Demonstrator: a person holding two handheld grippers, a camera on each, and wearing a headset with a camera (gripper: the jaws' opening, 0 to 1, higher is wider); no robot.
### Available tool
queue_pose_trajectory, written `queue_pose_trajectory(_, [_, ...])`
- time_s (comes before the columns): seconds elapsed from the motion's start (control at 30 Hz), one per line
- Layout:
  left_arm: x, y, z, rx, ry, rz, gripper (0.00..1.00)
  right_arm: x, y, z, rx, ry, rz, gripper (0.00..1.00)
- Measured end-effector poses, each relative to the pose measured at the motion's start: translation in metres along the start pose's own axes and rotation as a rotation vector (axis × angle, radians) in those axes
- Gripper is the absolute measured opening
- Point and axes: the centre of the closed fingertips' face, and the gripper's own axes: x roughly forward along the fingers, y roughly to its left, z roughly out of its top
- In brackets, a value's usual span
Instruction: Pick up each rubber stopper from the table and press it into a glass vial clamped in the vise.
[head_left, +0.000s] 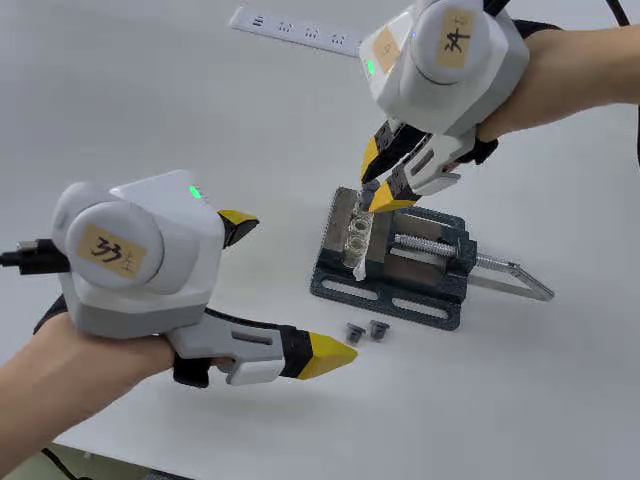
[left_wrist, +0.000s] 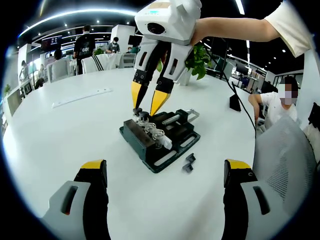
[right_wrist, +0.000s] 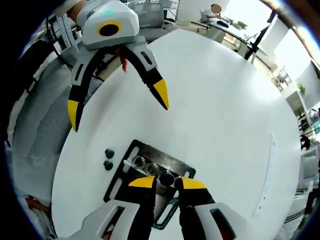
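- A wide white surface (head_left: 180, 110) in an open office carries a dark metal vise (head_left: 432, 272); a white power strip (head_left: 296, 30) lies well beyond the vise.
- A row of glass vials (head_left: 357, 238) stands upright, clamped between the vise's jaws.
- The right hand-held gripper (head_left: 369, 194) hangs over the far end of that row. In the right gripper view its yellow tips are drawn in on a dark rubber stopper (right_wrist: 166, 177), which sits at the mouth of the end vial.
- Two loose stoppers (head_left: 366, 330) lie side by side on the surface, just in front of the vise's base.
- The left hand-held gripper (head_left: 285, 290) waits near the front of the vise, jaws spread wide and holding nothing.
- Handling, as a judgement:
  - The stoppers look small, light and rubbery, so they should yield a little and grip well, yet could tip or roll if nudged.
  - Take each one across its wider top flange, leaving the narrow plug free to enter the neck.
  - The vials are thin glass, brittle and slick, so press straight down along the vial's axis; slanted force could chip the rim.
  - The vise looks heavy enough to stay put under the push.
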Motion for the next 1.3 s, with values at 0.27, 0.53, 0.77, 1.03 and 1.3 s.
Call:
queue_pose_trajectory(0.27, [0.001, 0.0, 0.0, 0.0, 0.001, 0.002, 0.97, -0.006, 0.0, 0.0, 0.019, -0.014, 0.032, 0.07])
queue_pose_trajectory(0.53, [0.0, 0.002, -0.003, -0.004, 0.006, 0.006, 0.97, -0.004, 0.006, 0.002, 0.044, -0.016, 0.056, 0.0])
queue_pose_trajectory(0.77, [0.0, 0.004, -0.005, -0.007, 0.009, 0.008, 0.97, -0.003, 0.009, 0.006, 0.049, -0.018, 0.068, 0.0])
queue_pose_trajectory(1.03, [0.0, 0.004, -0.007, -0.01, 0.014, 0.007, 0.96, 0.001, 0.008, 0.002, 0.045, -0.009, 0.081, 0.0])
queue_pose_trajectory(1.3, [0.0, 0.003, -0.007, -0.011, 0.011, 0.008, 0.96, 0.002, 0.009, 0.0, 0.047, -0.003, 0.094, 0.0])
